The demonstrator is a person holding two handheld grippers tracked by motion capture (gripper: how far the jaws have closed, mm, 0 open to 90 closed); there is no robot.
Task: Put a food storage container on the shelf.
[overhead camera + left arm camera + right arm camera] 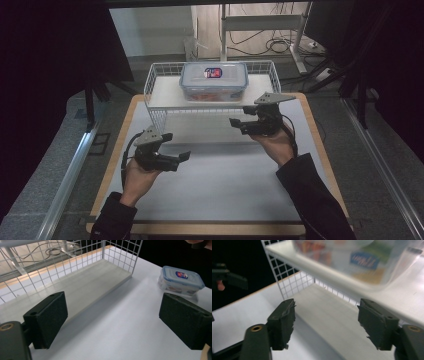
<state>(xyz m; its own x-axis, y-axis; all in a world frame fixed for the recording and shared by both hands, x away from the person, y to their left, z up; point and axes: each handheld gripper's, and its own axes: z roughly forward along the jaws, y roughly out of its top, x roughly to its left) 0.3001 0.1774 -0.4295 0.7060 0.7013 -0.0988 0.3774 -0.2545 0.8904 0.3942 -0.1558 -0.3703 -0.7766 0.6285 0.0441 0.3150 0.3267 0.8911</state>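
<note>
High view: dim, dark at both sides, brightest on the white table [215,170]; soft shadow beneath the wire shelf [165,95]. Right gripper view: the container [352,260] at the upper frame is blurred. Left gripper view is sharp.

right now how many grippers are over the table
2. The left gripper is over the table's near left part, jaws open and pointing right. The right gripper is at the right, just in front of the wire shelf, jaws open. None seems hidden.
</note>
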